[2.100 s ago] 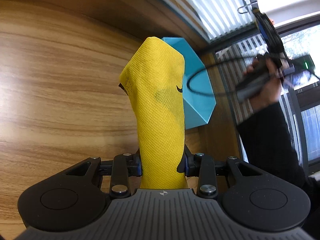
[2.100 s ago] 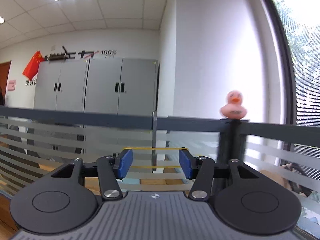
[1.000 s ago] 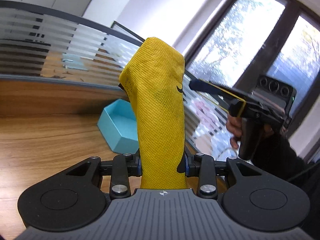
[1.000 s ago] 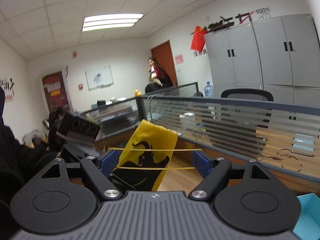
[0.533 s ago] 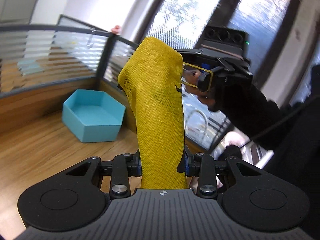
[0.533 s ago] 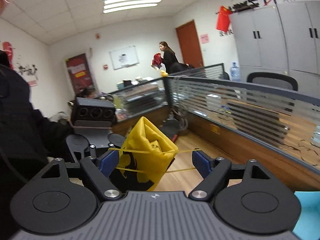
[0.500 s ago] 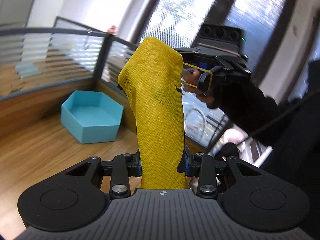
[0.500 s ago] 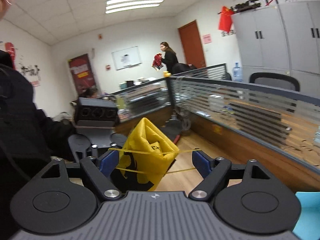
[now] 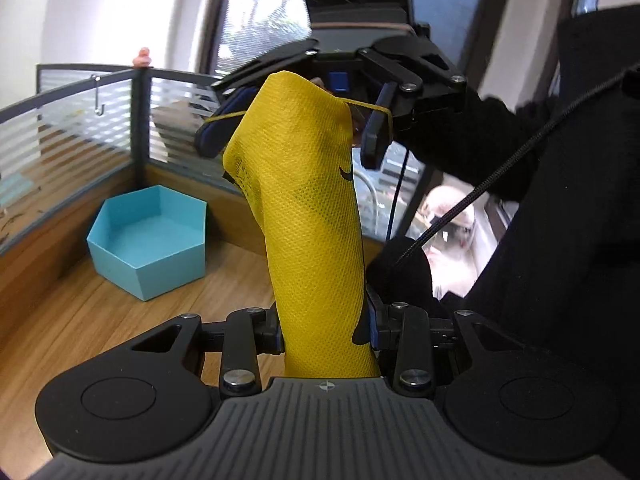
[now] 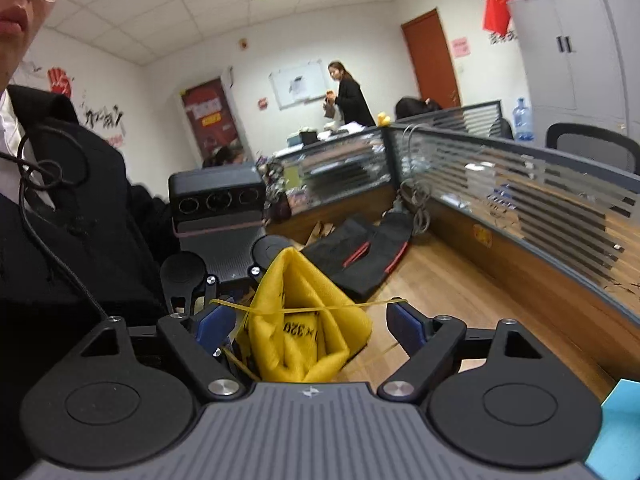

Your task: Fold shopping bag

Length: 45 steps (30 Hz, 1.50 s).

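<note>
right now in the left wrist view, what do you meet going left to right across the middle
blue box → yellow bag → black cable → dark sleeve

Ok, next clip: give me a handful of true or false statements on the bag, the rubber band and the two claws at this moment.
1. The left claw is clamped on the rolled yellow bag. True.
2. The right claw is pinching the bag shut. False: its jaws stand wide with a yellow rubber band stretched between them, and the bag's end sits between them without the pads pressing it.
3. The blue hexagonal tray holds the bag. False: the tray looks empty and the bag is held up in the air.
4. The rubber band lies against the top end of the bag. True.
5. The bag lies flat on the wooden table. False: it stands up out of the left claw.
</note>
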Each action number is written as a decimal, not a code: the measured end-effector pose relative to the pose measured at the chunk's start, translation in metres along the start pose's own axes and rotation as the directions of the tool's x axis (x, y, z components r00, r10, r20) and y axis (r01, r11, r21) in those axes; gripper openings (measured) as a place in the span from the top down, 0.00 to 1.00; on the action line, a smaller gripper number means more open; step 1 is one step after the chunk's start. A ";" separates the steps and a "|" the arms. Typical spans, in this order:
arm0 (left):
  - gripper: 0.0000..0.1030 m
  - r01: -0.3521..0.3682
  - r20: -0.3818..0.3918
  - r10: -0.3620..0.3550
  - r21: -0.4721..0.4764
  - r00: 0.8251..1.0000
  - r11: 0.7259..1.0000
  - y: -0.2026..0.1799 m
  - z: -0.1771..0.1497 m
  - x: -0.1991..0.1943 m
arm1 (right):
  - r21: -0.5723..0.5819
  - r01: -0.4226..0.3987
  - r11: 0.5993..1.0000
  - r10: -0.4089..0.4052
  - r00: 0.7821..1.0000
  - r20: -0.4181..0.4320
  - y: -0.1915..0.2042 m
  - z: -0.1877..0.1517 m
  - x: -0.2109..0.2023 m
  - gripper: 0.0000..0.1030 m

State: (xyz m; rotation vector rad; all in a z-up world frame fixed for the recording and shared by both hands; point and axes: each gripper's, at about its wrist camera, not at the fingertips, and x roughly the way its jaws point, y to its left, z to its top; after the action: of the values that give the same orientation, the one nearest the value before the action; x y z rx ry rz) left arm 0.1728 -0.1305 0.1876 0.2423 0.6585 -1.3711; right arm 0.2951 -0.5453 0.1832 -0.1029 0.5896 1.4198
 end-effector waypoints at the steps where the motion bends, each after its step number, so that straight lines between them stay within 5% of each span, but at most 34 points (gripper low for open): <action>1: 0.64 0.005 -0.013 -0.005 0.009 1.000 1.000 -0.001 0.001 0.001 | -0.005 -0.005 1.000 0.005 1.000 -0.014 -0.001 0.002 0.003 0.14; 13: 0.64 0.043 -0.098 -0.039 0.047 0.994 0.998 0.002 0.002 0.016 | -0.025 -0.097 0.995 0.088 0.968 -0.235 -0.002 0.027 0.036 0.11; 18: 0.64 0.048 -0.112 -0.042 0.055 0.993 0.997 0.004 0.001 0.017 | -0.044 -0.108 0.993 0.084 0.922 -0.377 0.002 0.034 0.044 0.11; 19: 0.64 0.049 -0.112 -0.042 0.055 0.993 0.997 0.005 0.001 0.018 | -0.043 -0.102 0.994 0.077 0.915 -0.395 0.003 0.035 0.043 0.18; 20: 0.64 0.049 -0.112 -0.043 0.055 0.993 0.997 0.006 0.001 0.019 | -0.058 -0.073 0.996 0.042 0.910 -0.413 0.006 0.036 0.042 0.34; 26: 0.64 0.080 -0.120 -0.074 0.049 0.990 0.996 0.011 0.002 0.024 | -0.075 -0.013 0.997 -0.021 0.897 -0.442 0.018 0.036 0.039 0.28; 30: 0.64 0.109 -0.135 -0.099 0.072 0.986 0.991 0.012 0.006 0.031 | -0.100 0.001 0.995 -0.052 0.860 -0.507 0.026 0.040 0.043 0.24; 34: 0.64 0.122 -0.128 -0.107 0.110 0.986 0.986 0.010 0.009 0.033 | -0.130 -0.007 0.991 -0.063 0.849 -0.525 0.035 0.047 0.044 0.24; 37: 0.64 0.101 -0.082 -0.092 0.118 0.992 0.988 0.008 0.003 0.029 | -0.093 -0.004 0.996 -0.045 0.857 -0.513 0.034 0.046 0.040 0.24; 40: 0.64 0.084 -0.036 -0.081 0.105 0.996 0.991 0.007 -0.006 0.024 | 0.019 0.012 1.000 -0.003 0.907 -0.421 0.020 0.024 0.022 0.21; 42: 0.64 0.088 -0.037 -0.084 0.121 0.996 0.989 0.004 -0.005 0.025 | 0.168 -0.005 0.986 0.052 0.961 -0.273 0.002 -0.004 0.003 0.21; 45: 0.64 0.111 -0.065 -0.101 0.157 0.993 0.981 0.000 0.000 0.030 | 0.291 -0.101 0.951 0.130 0.988 -0.082 -0.015 -0.037 -0.007 0.21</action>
State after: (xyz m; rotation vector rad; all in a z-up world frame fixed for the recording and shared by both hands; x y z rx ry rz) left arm 0.1742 -0.1549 0.1707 0.3805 0.6159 -1.5265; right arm 0.2969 -0.5691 0.1507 0.0934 0.8912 1.4327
